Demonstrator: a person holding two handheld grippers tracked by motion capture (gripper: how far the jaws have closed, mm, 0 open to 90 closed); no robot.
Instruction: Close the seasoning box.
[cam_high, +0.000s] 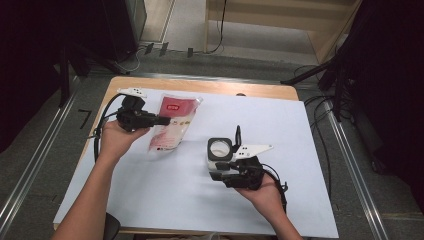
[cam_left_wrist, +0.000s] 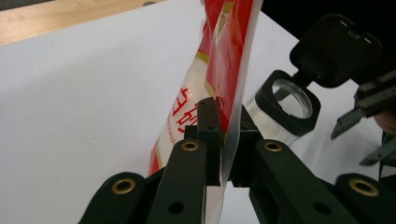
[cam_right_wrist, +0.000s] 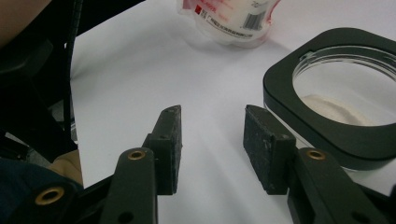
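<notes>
A red and white pouch (cam_high: 172, 122) lies on the white sheet, its near edge lifted. My left gripper (cam_high: 162, 120) is shut on that edge; in the left gripper view the pouch (cam_left_wrist: 219, 56) stands between the closed jaws of the left gripper (cam_left_wrist: 224, 140). A clear jar (cam_high: 220, 150) with a black square rim stands mid-table, its flip lid (cam_high: 238, 134) open. My right gripper (cam_high: 220, 176) sits just in front of the jar, open and holding nothing. In the right gripper view the jar (cam_right_wrist: 336, 93), with a little white powder inside, is right of the open right gripper (cam_right_wrist: 212, 135).
A white sheet (cam_high: 300, 150) covers most of the wooden table (cam_high: 200, 85). Rails and cables run along the floor on both sides. The left gripper view shows the jar (cam_left_wrist: 289, 100), its lid (cam_left_wrist: 334, 49) and the other gripper (cam_left_wrist: 369, 116) beyond.
</notes>
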